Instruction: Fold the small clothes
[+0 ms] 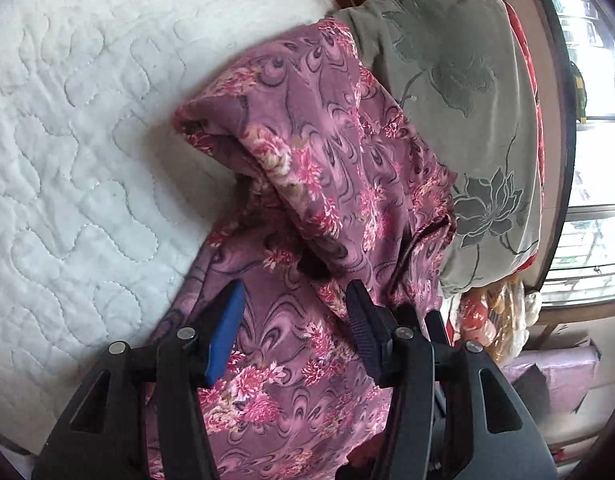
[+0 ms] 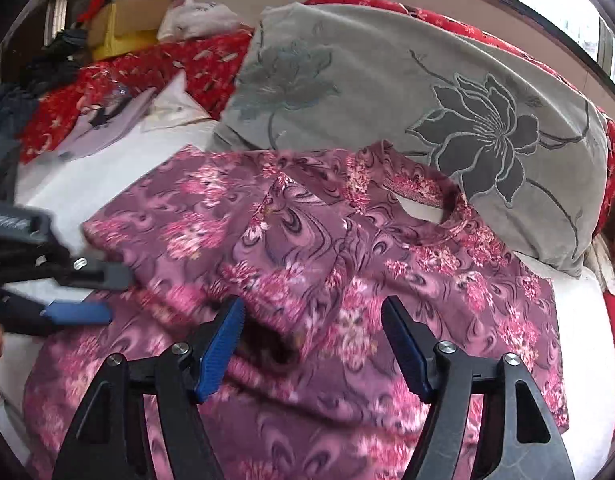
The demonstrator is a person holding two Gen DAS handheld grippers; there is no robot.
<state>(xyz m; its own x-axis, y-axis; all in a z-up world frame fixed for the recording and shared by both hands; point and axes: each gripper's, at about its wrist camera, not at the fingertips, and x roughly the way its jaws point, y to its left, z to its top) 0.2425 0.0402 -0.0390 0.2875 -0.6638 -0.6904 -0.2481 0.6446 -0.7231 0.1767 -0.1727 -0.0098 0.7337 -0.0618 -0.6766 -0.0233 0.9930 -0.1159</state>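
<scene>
A purple shirt with pink flowers point(image 2: 347, 280) lies on a white quilted bed cover point(image 1: 67, 140), its neck opening toward the grey pillow. One sleeve is folded over the body. My left gripper point(image 1: 293, 312) is open, its fingers spread just above the shirt point(image 1: 327, 184) near the folded sleeve. It also shows at the left edge of the right wrist view point(image 2: 95, 292). My right gripper point(image 2: 313, 332) is open and empty, hovering over the middle of the shirt.
A grey pillow with flower print point(image 2: 427, 92) lies behind the shirt point(image 1: 459, 80). A red patterned blanket point(image 2: 147, 72) with folded pale clothes point(image 2: 107, 120) and a yellow box point(image 2: 119, 28) sit at the back left. A window is at the right point(image 1: 595, 160).
</scene>
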